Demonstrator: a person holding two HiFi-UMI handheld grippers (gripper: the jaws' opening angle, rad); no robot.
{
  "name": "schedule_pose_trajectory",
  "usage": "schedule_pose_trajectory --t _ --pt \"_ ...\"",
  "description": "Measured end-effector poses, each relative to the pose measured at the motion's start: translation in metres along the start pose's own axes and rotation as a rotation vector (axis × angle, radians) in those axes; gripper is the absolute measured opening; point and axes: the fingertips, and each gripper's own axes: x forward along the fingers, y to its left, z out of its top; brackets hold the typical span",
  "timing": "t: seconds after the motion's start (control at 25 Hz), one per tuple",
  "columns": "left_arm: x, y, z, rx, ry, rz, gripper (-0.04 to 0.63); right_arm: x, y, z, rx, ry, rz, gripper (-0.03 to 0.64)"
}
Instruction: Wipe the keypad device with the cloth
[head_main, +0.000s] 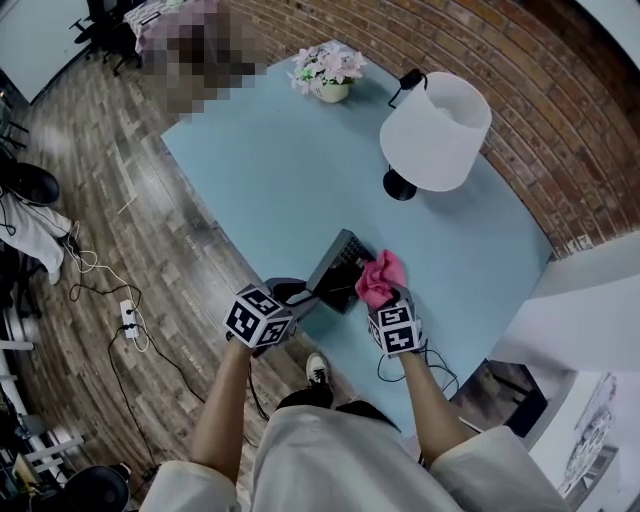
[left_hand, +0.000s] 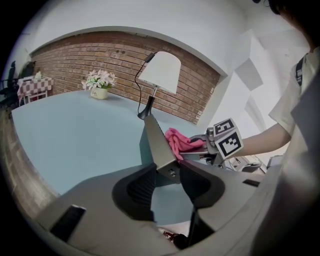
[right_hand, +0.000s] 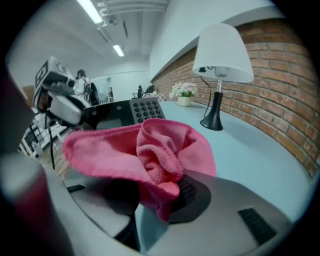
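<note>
The grey keypad device (head_main: 336, 270) stands tilted on edge above the near side of the blue table (head_main: 290, 170). My left gripper (head_main: 298, 296) is shut on its near edge; in the left gripper view the device (left_hand: 159, 145) sits clamped between the two jaws. My right gripper (head_main: 383, 298) is shut on a bunched pink cloth (head_main: 380, 278), held against the device's right face. In the right gripper view the cloth (right_hand: 150, 157) fills the jaws, and the keypad buttons (right_hand: 145, 107) show just behind it.
A white-shaded lamp (head_main: 432, 135) with a black base stands at the table's right. A flower pot (head_main: 328, 72) sits at the far end. A brick wall (head_main: 520, 110) runs along the right. Cables and a power strip (head_main: 128, 318) lie on the wooden floor at left.
</note>
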Motion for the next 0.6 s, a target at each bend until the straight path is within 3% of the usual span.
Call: schedule_pose_trajectory --t 0.08,0.24,0.6 --pt "0.000 0.000 -0.001 -0.007 -0.003 0.006 0.192 0.000 0.002 -0.004 -0.022 0.012 -0.014 0.137" --pt "0.000 0.000 0.001 -0.011 -0.021 0.039 0.201 -0.008 -0.004 -0.001 0.034 0.015 -0.033 0.133" --pt "-0.020 0.000 -0.005 -0.036 -0.106 0.202 0.201 -0.064 -0.029 0.030 0.076 -0.129 -0.041 0.130"
